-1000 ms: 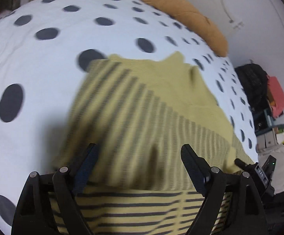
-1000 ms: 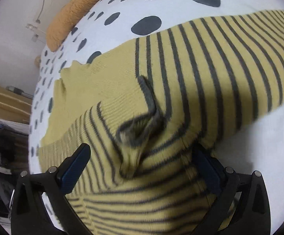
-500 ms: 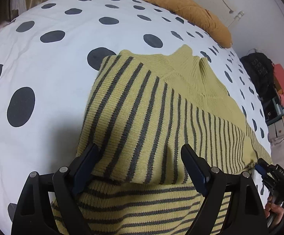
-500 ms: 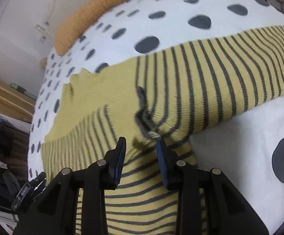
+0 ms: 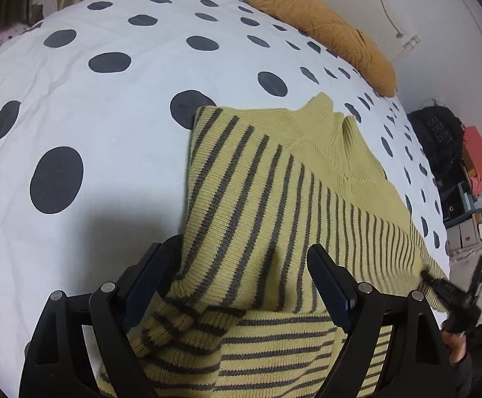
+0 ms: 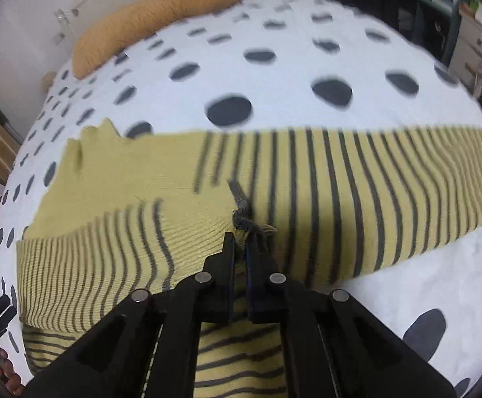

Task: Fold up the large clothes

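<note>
Your sweater (image 5: 274, 179) lay flat on the bed (image 5: 108, 126), a yellow knit with dark stripes spread over the white cover with its dark dots. One sleeve was folded across the chest, its cuff end lying near your left gripper (image 5: 241, 272). That gripper's jaws stood wide apart, one on each side of the folded sleeve, with the knit running between them and neither pad pressing on it.

Over on your other side, your right gripper (image 6: 239, 245) had its jaws drawn together and clamped on a small bunched pinch of the sweater (image 6: 307, 199), right at the grey-edged seam where the second sleeve meets the body. That sleeve stretched straight out to the right across the bed (image 6: 274, 76), lying flat. The collar sat towards the far left in that view, pointing at the orange bolster (image 6: 148, 16) by the wall.

From the left wrist, the orange bolster (image 5: 324, 30) lay along the far edge of the bed, well apart from the sweater. Beyond the bed's right edge stood a black bag (image 5: 437, 136) and some cluttered storage, too small to tell its contents.
</note>
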### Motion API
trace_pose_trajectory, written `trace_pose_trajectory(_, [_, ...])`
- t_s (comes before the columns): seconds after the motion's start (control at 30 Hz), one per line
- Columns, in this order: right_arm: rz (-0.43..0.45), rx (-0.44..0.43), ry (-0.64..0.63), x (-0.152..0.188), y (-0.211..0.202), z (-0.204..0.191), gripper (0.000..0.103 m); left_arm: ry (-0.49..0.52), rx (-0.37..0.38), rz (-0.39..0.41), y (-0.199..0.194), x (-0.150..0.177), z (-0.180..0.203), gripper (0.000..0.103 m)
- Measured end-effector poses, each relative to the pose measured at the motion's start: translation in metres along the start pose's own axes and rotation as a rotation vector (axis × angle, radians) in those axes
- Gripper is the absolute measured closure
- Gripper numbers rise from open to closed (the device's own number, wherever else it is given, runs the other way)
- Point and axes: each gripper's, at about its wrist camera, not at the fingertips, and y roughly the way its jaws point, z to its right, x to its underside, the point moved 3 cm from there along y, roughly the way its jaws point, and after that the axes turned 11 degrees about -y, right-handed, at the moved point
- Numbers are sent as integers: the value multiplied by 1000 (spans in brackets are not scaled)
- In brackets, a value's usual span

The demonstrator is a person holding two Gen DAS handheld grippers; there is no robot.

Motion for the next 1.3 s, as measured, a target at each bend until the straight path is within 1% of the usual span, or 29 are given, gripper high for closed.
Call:
trace_pose_trajectory(0.03, [-42, -20, 3, 6, 12, 4, 96, -12, 3, -13, 3, 0, 1, 16])
trace_pose_trajectory(0.07, [-55, -27, -4, 10, 18, 5, 95, -17, 10, -20, 5, 1, 3, 16])
trace_pose_trajectory(0.1, [-31, -33, -11, 10, 14, 5, 93, -17, 26, -26, 6, 1, 7, 17])
trace_pose_trajectory(0.13, [-24, -43, -12, 8, 9, 6, 86, -6, 51, -26, 6, 3, 14, 17])
trace_pose_trajectory(0.17, [-22, -54, -3, 7, 3, 8, 80, 27, 80, -20, 7, 6, 27, 17])
trace_pose_trajectory(0.2, [-5, -72, 23, 7, -7, 14, 67, 57, 92, -16, 9, 8, 35, 17])
trace_pose_trajectory(0.23, [18, -88, 50, 9, -17, 20, 59, 107, 99, -6, 14, 11, 46, 16])
trace_pose_trajectory(0.27, [40, -104, 75, 11, -29, 30, 56, 149, 72, 2, 22, 14, 53, 16])
trace_pose_trajectory(0.3, [52, -107, 99, 14, -40, 43, 54, 181, -12, 9, 34, 16, 55, 17])
trace_pose_trajectory(0.33, [58, -91, 126, 20, -51, 59, 51, 194, -114, 4, 49, 17, 52, 19])
trace_pose_trajectory(0.37, [57, -71, 151, 25, -60, 77, 50, 197, -177, -14, 63, 18, 47, 22])
trace_pose_trajectory(0.4, [50, -40, 183, 30, -68, 99, 48, 202, -191, -12, 69, 19, 45, 20])
trace_pose_trajectory(0.43, [46, -8, 214, 38, -76, 121, 47, 228, -207, 19, 69, 21, 47, 19])
trace_pose_trajectory(0.53, [25, 110, 299, 57, -88, 198, 47, 277, -258, 38, 71, 28, 55, 18])
trace_pose_trajectory(0.57, [25, 138, 322, 61, -90, 222, 47, 279, -262, 38, 72, 28, 55, 17])
trace_pose_trajectory(0.63, [37, 171, 353, 62, -92, 258, 47, 259, -249, 36, 73, 26, 53, 15])
trace_pose_trajectory(0.67, [51, 175, 374, 63, -91, 279, 47, 256, -248, 36, 73, 26, 53, 14])
trace_pose_trajectory(0.8, [109, 124, 497, 61, -80, 336, 45, 272, -266, 40, 78, 27, 55, 12])
trace_pose_trajectory(0.87, [144, 86, 538, 60, -73, 354, 45, 265, -264, 38, 79, 26, 56, 10])
trace_pose_trajectory(0.9, [162, 69, 554, 58, -69, 360, 45, 262, -264, 38, 79, 26, 56, 8])
trace_pose_trajectory(0.97, [229, 24, 590, 53, -63, 368, 45, 263, -268, 40, 80, 27, 57, 6])
trace_pose_trajectory(1.0, [262, -3, 615, 51, -63, 373, 56, 267, -272, 43, 81, 27, 58, 4])
trace_pose_trajectory(1.03, [289, -24, 641, 49, -62, 377, 79, 269, -277, 46, 82, 28, 59, 4])
trace_pose_trajectory(1.07, [298, -44, 653, 46, -61, 380, 84, 270, -280, 47, 83, 28, 59, 3])
trace_pose_trajectory(1.1, [309, -61, 658, 44, -63, 381, 86, 268, -280, 48, 83, 28, 59, 3])
trace_pose_trajectory(1.17, [358, -84, 615, 35, -73, 369, 87, 262, -277, 49, 83, 28, 59, 3])
trace_pose_trajectory(1.2, [386, -114, 589, 29, -81, 359, 88, 261, -275, 50, 83, 28, 59, 3])
trace_pose_trajectory(1.27, [434, -218, 561, 19, -93, 337, 88, 256, -264, 55, 80, 28, 59, 3])
trace_pose_trajectory(1.3, [455, -280, 541, 13, -100, 320, 88, 254, -254, 59, 78, 28, 59, 3])
